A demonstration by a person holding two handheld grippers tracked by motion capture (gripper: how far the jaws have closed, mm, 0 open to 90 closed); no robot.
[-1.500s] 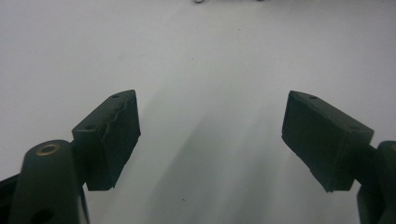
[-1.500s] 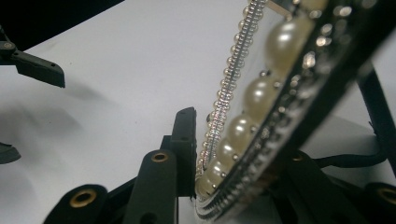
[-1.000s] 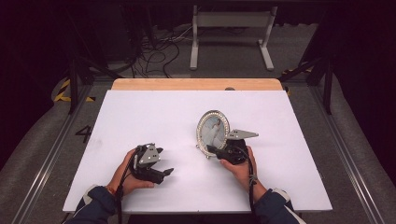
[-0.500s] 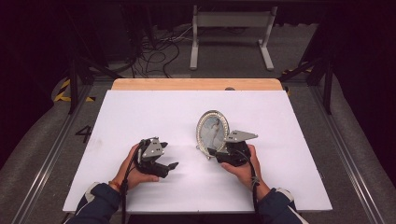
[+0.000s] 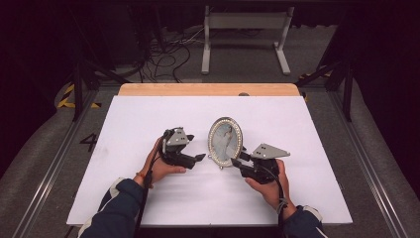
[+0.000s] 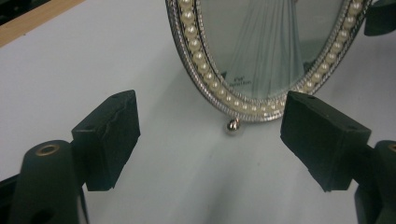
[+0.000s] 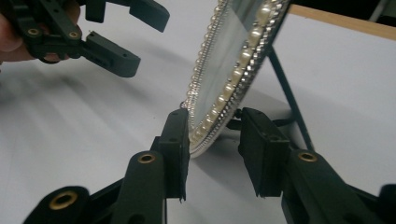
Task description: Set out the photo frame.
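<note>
Oval pearl-rimmed frame (image 5: 225, 142) upright on the white tabletop (image 5: 148, 124), its lower rim between the right gripper (image 7: 212, 149) fingers, which straddle it narrowly; contact uncertain. Left gripper (image 6: 210, 140), fingers wide, faces the frame just ahead. Grasp apparently begun, handling remaining. The frame's top is cut off in both gripper views.

The left gripper (image 6: 210, 140) has its two black jaws spread wide apart, holding nothing. Between and beyond them an oval picture frame (image 6: 261, 51) edged with pearls stands on the white table (image 6: 70, 70), a small silver ball foot (image 6: 232, 126) touching the surface
</note>
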